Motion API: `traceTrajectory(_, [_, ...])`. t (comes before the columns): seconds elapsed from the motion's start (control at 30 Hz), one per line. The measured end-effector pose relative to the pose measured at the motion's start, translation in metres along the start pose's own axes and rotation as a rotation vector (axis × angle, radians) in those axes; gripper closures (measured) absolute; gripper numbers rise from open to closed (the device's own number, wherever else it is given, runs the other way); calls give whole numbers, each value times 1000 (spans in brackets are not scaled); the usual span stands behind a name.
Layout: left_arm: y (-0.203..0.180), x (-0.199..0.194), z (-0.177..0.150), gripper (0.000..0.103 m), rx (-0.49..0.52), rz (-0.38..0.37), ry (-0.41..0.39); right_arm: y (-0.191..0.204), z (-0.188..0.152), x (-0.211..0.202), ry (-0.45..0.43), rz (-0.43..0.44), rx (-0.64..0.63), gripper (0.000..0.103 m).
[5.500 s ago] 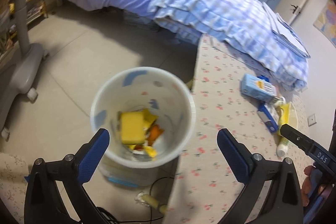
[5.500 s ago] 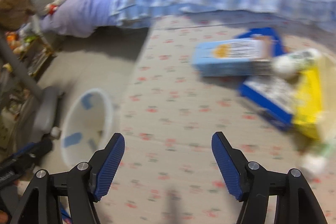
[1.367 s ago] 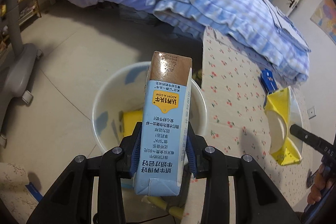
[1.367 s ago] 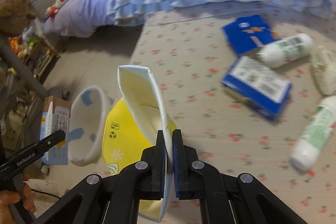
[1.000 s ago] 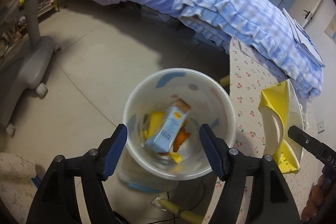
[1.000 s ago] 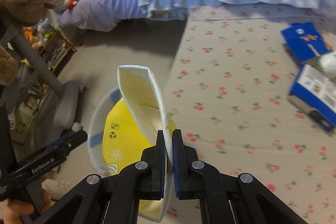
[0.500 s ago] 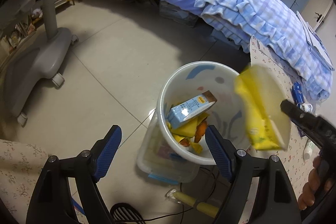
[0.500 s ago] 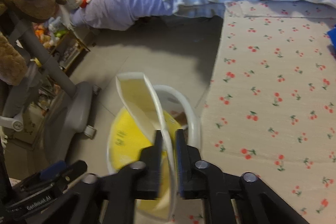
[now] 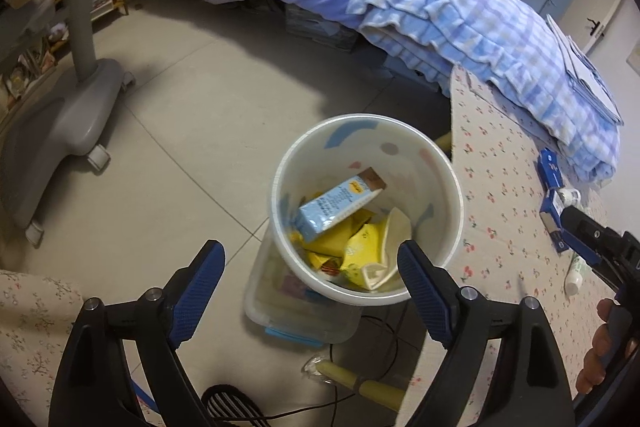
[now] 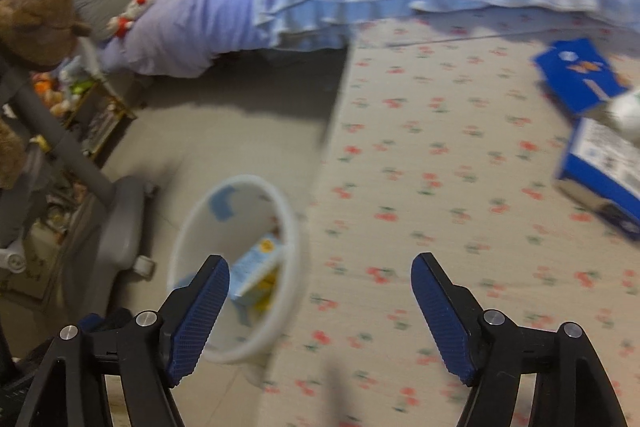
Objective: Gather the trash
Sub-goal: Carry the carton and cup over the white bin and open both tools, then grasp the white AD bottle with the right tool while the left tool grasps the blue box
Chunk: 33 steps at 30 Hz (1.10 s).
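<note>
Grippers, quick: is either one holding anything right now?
Left gripper: open, holding nothing, above the trash bin.
Right gripper: open, holding nothing.

Cherry-print table [image 10: 460, 187]: two blue boxes [image 10: 578, 77] and white bottles [image 9: 576, 273] lie at its bed-side end, well apart from the bin [image 9: 448, 163] on grey floor tiles [image 9: 180, 131].

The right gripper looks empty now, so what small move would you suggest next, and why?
Probably swing the right gripper, open and empty, toward the blue box on the cherry-print cloth. The bin already holds the milk carton and yellow wrapper.
</note>
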<state>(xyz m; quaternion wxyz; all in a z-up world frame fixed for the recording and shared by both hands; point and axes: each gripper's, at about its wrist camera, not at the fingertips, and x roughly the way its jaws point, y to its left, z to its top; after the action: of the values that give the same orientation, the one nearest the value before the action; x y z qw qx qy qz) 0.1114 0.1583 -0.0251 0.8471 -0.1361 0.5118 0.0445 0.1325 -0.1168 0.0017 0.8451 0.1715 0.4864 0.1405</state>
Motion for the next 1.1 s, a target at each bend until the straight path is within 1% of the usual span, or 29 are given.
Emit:
traceTrajectory(0.1, [-15, 0, -2, 10, 32, -1, 0, -20, -2, -13, -2, -75, 8, 23])
traceTrajectory(0.2, [-28, 2, -5, 9, 53, -5, 7, -43, -3, -27, -12, -124, 24, 22])
traceTrajectory(0.37, [-48, 8, -7, 9, 73, -23, 26, -84, -3, -48, -24, -195, 65, 20])
traceTrajectory(0.73, [-96, 17, -11, 9, 128, -44, 42, -173, -9, -76, -17, -336, 193, 19])
traceTrajectory(0.93, [-125, 26, -13, 9, 162, -56, 59, -218, -13, -76, 27, -387, 276, 19])
traceTrajectory(1.1, [-152, 35, -15, 9, 189, -72, 78, -246, -18, -68, 76, -391, 313, 19])
